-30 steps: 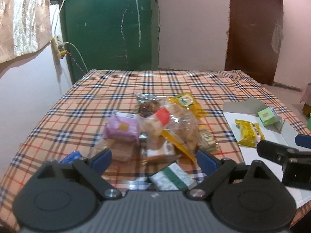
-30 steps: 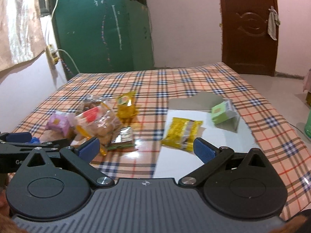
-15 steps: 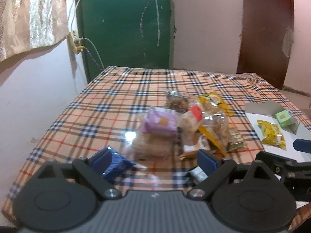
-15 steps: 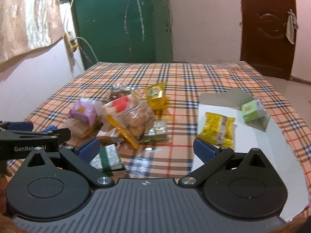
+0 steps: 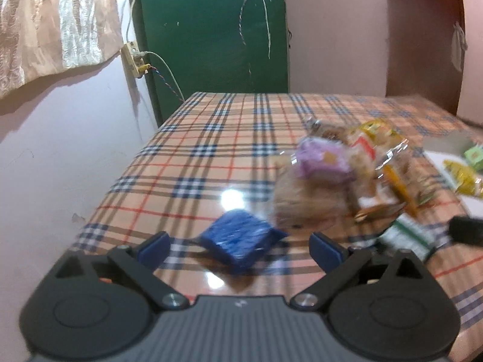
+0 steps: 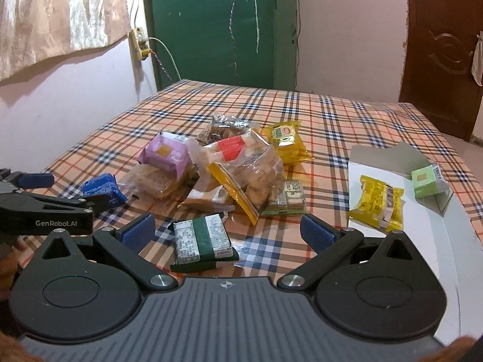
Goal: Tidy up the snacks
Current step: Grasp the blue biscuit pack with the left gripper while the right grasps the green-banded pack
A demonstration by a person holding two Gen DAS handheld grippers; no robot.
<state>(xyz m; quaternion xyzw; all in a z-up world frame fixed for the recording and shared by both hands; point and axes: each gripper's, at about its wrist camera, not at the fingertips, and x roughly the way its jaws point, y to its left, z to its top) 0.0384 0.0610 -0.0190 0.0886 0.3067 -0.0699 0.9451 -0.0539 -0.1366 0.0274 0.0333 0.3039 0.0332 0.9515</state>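
We are noting the small blue foil snack packet (image 5: 241,240) lying on the checked tablecloth (image 5: 211,157) between the left gripper (image 5: 240,246)'s wide, just-opening fingers, untouched, while the right gripper (image 6: 228,229) is hanging wide open around the green-and-white wrapped packet (image 6: 202,241) beside the snack heap (image 6: 229,166).

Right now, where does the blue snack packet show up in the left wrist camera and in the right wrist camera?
Left wrist view: the blue snack packet lies low at centre, between the open fingers of the left gripper, untouched.
Right wrist view: it sits at far left, behind the left gripper.
Shared landmark: the purple packet, up and right of it in both.
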